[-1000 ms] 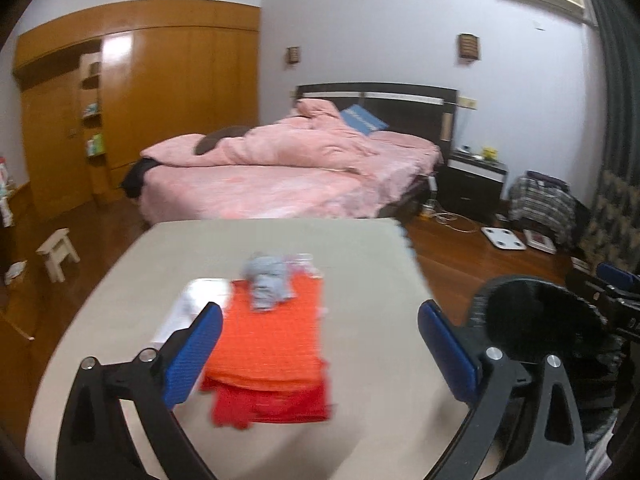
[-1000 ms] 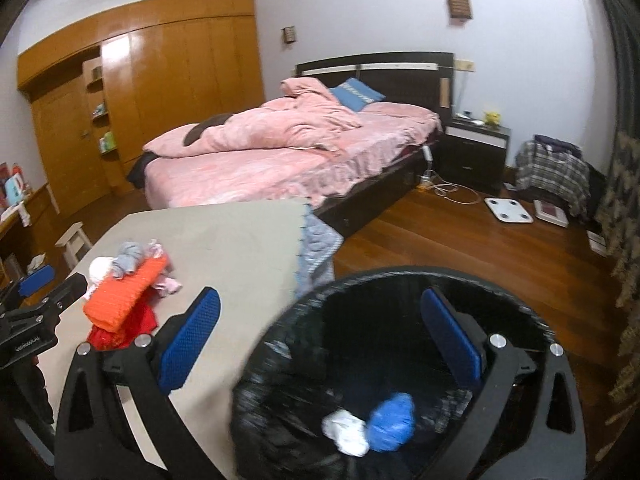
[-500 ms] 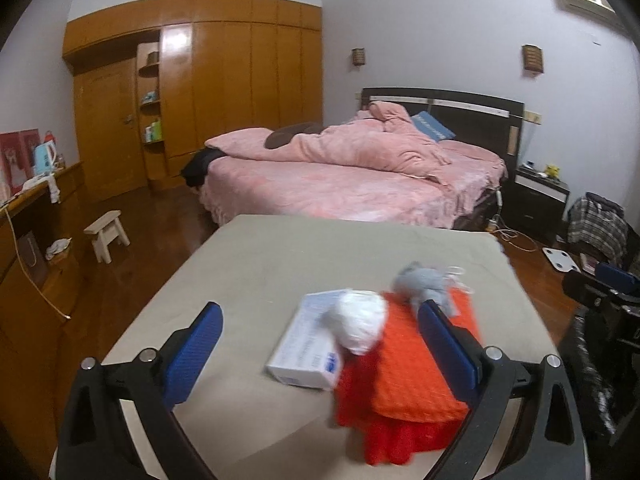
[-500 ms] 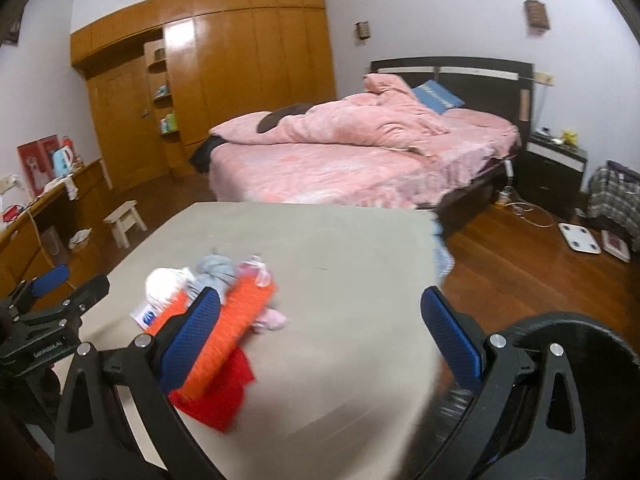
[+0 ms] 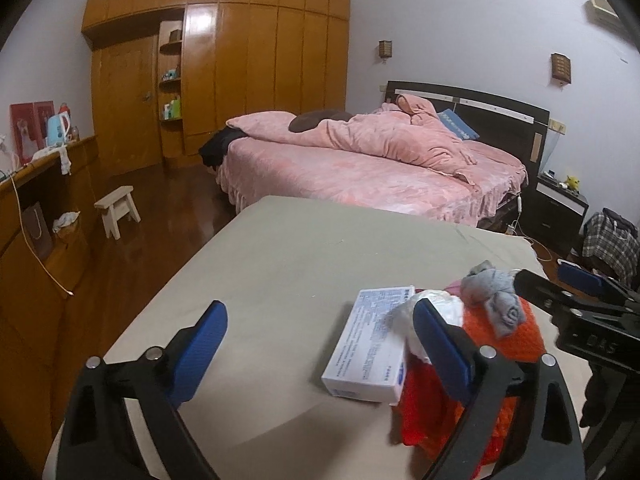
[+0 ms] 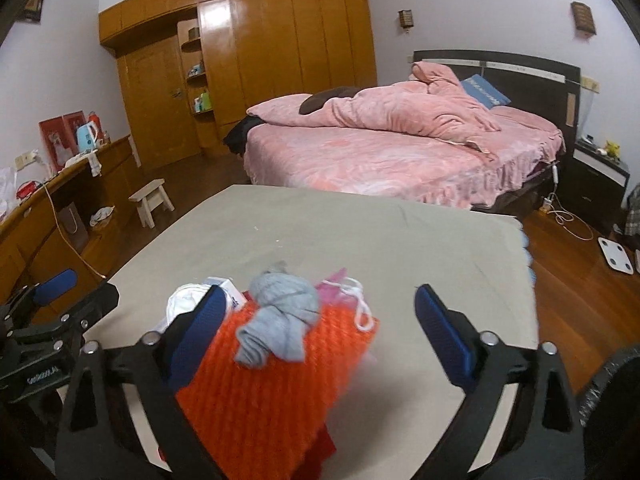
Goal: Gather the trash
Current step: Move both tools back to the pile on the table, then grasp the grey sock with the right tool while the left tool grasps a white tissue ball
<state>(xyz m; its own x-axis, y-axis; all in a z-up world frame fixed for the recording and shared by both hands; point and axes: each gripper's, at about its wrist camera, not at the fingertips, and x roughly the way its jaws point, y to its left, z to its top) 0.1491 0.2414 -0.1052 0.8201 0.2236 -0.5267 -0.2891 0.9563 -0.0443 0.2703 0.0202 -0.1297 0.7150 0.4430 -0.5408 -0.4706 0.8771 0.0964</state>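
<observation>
On the beige table [image 5: 288, 264] lies a white box [image 5: 370, 344], a crumpled white wad [image 5: 444, 312], a grey knotted rag [image 5: 494, 296] and a folded orange knit cloth [image 5: 516, 336]. My left gripper [image 5: 320, 344] is open and empty, just left of the box. My right gripper [image 6: 320, 332] is open and empty over the orange cloth [image 6: 272, 380], with the grey rag [image 6: 280, 320] between its fingers. A pink wrapper with a white string [image 6: 344, 296] lies behind the rag. The black bin's rim [image 6: 616, 400] shows at the lower right.
A pink bed [image 6: 380, 148] stands beyond the table [image 6: 360, 232]. A wooden wardrobe [image 5: 240, 68] fills the far wall. A small white stool [image 5: 118, 210] and a low wooden counter [image 5: 44, 184] are on the left. A white scale [image 6: 618, 254] lies on the floor.
Both grippers have swung left, away from the black bin and over the table. The bin has slid almost out of the right wrist view. Both stay open.
</observation>
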